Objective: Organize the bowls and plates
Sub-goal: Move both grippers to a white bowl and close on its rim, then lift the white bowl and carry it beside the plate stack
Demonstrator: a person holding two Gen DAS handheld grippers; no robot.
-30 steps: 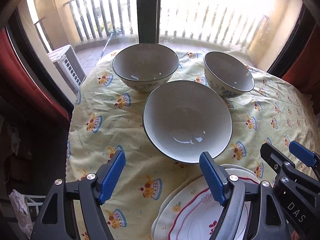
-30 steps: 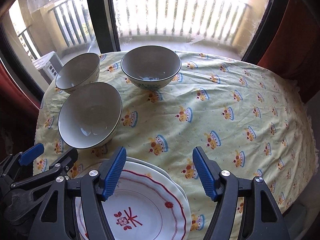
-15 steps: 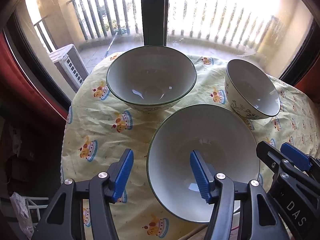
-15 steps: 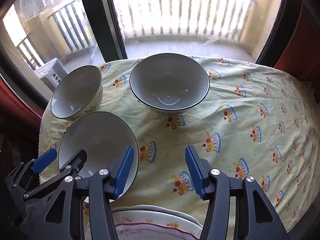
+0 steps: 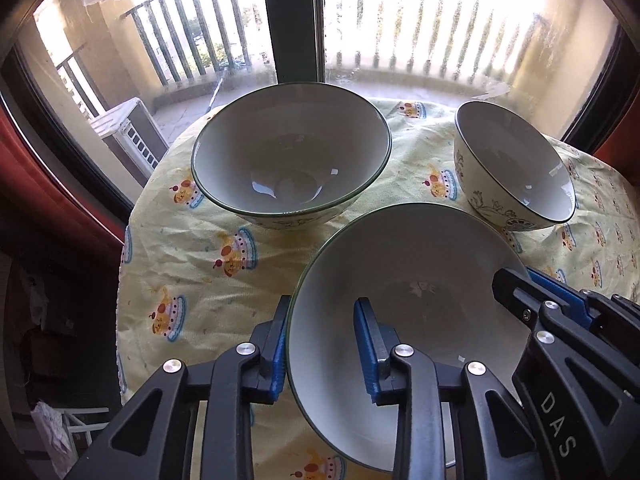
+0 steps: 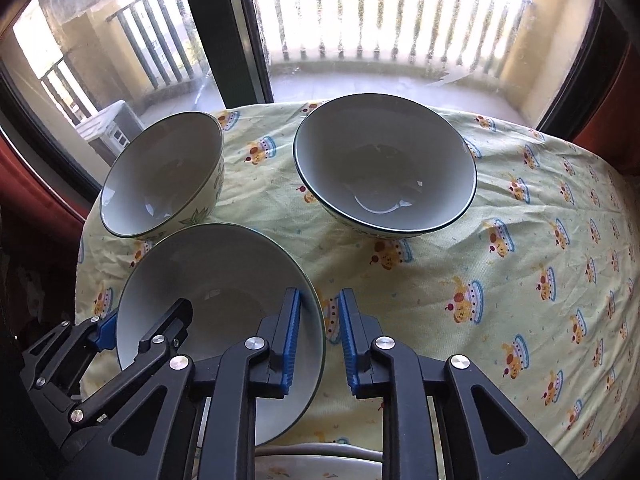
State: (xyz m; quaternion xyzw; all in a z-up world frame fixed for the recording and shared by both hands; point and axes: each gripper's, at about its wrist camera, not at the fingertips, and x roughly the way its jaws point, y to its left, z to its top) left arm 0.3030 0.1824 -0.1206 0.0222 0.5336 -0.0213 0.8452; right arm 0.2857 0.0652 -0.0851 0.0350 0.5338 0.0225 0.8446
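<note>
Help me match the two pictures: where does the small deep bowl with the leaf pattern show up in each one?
Left wrist view: the small deep bowl sits at the upper right, beyond the near bowl that both pairs of fingers clamp.
Right wrist view: it sits at the upper left, just behind that near bowl.
Shared landmark: the dark window post behind the table.

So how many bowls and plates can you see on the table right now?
Bowls: 3 — the near bowl in the tongs, a wide far bowl, a small flowered bowl.
Plates: at least 1, a plate stack's edge; count unclear.
Total: at least 4.
</note>
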